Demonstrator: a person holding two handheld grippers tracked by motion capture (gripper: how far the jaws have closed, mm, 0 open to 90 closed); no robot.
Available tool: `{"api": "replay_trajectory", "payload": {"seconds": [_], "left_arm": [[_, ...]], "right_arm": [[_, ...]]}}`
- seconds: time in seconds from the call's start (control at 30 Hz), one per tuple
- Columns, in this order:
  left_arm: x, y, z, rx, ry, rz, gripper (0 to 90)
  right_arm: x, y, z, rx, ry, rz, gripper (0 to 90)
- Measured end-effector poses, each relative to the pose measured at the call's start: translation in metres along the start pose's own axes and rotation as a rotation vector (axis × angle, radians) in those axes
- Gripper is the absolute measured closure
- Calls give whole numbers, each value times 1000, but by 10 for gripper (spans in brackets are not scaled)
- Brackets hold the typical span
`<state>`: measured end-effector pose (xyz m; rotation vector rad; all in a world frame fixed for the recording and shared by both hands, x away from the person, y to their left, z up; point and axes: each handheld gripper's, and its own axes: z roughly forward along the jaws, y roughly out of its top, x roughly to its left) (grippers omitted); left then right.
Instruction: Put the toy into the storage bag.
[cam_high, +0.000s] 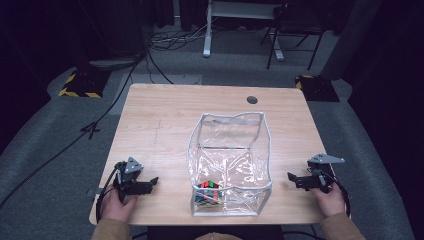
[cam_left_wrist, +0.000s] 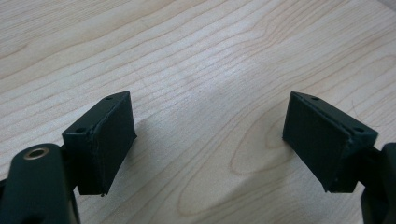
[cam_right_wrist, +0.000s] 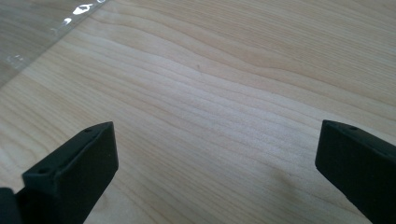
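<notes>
Clear bag (cam_high: 230, 160) between open hand-held grippers

Coloured items (cam_high: 209, 192) in clear bag (cam_high: 230, 150): too small to identify. Bag corner (cam_right_wrist: 28, 32) cut off at right gripper view's left edge. Person's forearms cut off at high view's bottom edge.

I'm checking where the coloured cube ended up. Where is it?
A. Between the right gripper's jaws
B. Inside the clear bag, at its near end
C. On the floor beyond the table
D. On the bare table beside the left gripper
B: the cube lies inside the clear bag, at the end nearest the person, and both grippers sit apart from it with nothing between their jaws.
</notes>
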<state>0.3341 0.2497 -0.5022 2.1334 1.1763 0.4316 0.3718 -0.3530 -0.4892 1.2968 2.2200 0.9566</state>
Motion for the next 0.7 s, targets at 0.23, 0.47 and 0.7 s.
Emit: {"api": "replay_trajectory", "payload": {"seconds": [0.23,0.47,0.7], "left_arm": [[0,0,0,-2,0,-1,171],[-3,-1,0,-1,20,-34,152],[-3,-1,0,0,20,-34,152]], "right_arm": [[5,-8,8,-7,-48,58,0],[7,-9,13,17,-57,46,0],[7,-9,13,17,-57,45,0]]}}
